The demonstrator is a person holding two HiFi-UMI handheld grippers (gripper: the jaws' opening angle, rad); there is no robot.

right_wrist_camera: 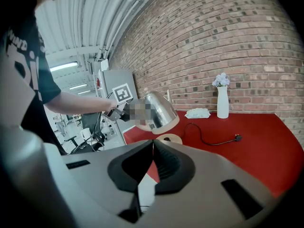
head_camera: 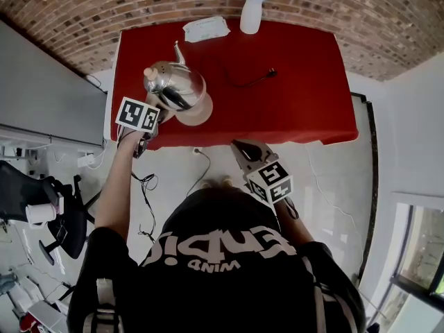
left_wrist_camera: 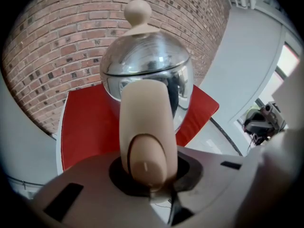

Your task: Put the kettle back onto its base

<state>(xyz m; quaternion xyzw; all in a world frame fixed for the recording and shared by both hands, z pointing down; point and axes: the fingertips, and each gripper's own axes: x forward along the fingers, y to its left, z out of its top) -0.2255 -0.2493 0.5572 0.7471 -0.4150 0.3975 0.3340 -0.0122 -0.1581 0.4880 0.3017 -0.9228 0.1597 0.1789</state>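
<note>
A shiny steel kettle [head_camera: 175, 87] with a beige lid knob and thin spout hangs tilted over the front left part of the red table [head_camera: 305, 103]. My left gripper [head_camera: 154, 118] is shut on its beige handle [left_wrist_camera: 144, 132], which runs up between the jaws to the kettle body [left_wrist_camera: 147, 70]. The round beige base [right_wrist_camera: 170, 139] lies on the table just under the kettle, a little apart from it. My right gripper [head_camera: 243, 150] hovers in front of the table's near edge, jaws shut [right_wrist_camera: 152, 161] with nothing between them.
A black power cord with plug [head_camera: 250, 80] lies on the middle of the table. A white vase with flowers [head_camera: 250, 12] and a white packet [head_camera: 206, 28] stand at the far edge by the brick wall. A grey cabinet and an office chair [head_camera: 28, 186] are at left.
</note>
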